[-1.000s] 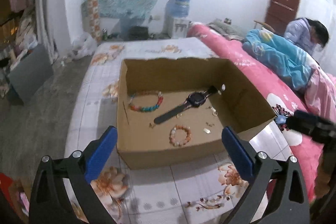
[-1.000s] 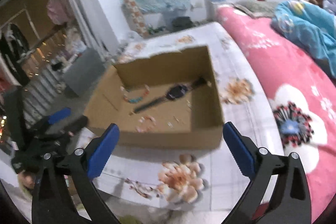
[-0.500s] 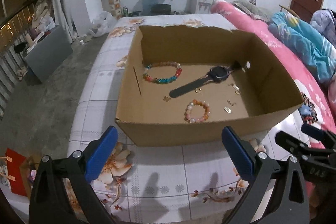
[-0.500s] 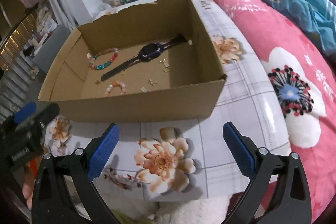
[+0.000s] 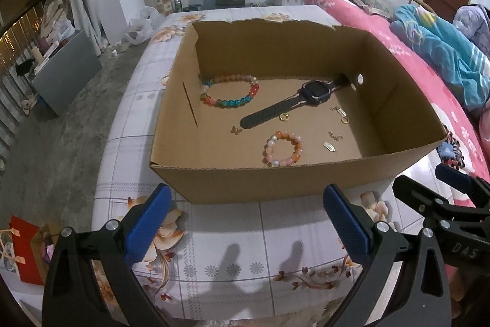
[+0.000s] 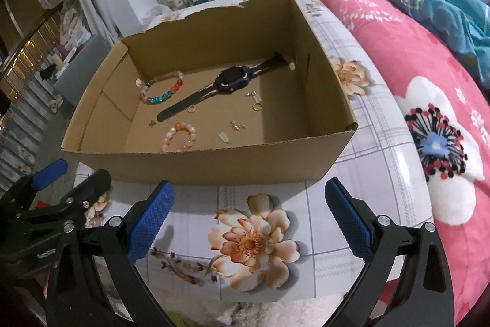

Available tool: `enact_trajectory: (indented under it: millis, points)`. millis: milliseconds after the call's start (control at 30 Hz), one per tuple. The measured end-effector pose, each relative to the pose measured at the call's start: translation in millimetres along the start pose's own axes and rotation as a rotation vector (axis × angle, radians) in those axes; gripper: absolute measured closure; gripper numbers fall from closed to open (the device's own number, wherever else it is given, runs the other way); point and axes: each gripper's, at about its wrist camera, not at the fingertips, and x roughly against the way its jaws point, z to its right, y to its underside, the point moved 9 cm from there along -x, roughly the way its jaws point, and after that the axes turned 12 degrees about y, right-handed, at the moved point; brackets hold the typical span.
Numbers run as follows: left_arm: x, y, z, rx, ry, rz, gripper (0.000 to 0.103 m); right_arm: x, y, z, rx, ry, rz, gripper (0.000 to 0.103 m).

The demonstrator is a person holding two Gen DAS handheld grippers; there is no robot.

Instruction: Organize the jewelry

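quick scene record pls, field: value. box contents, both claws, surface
container: cardboard box, open top, on flowered tablecloth
in box: black watch, multicoloured bead bracelet, pink bead bracelet, small gold bits loose on the floor
left claw: open, empty, in front of box's near wall
right claw: open, empty, in front of box's near wall
beside table: pink floral bed

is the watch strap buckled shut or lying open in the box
Open. The watch lies flat on the floor of the cardboard box, its two strap halves stretched out straight in opposite directions, not looped or joined.
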Motion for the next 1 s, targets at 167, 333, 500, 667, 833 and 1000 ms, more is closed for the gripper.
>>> enact_trajectory:
  millis: [167, 333, 500, 667, 833, 1000]
  points:
    - [-0.3, -0.2, 1.0, 0.004, 0.001, -0.001, 0.006, 0.3, 0.7, -2.9, 0.000, -0.009, -0.001, 0.008]
    - [-1.8, -0.1, -0.5, 0.010, 0.001, -0.008, 0.006, -1.5, 1.8, -4.0, -0.003, -0.013, -0.006, 0.008]
    - [-1.9, 0.3, -0.5, 0.009, 0.000, -0.007, 0.006, -0.7, 1.5, -4.8, -0.001, -0.009, -0.001, 0.008]
    - [-2.5, 1.0, -1.2, 0.011, 0.000, -0.013, 0.006, -1.2, 2.0, -4.5, -0.001, -0.003, -0.002, 0.008]
    - [-2.7, 3.0, -1.0, 0.013, 0.000, -0.022, 0.006, -1.5, 3.1, -4.1, 0.002, 0.001, -0.004, 0.008]
    - [-3.3, 3.2, -0.8, 0.012, 0.002, -0.024, 0.006, -2.2, 2.9, -4.0, -0.001, 0.000, -0.004, 0.008]
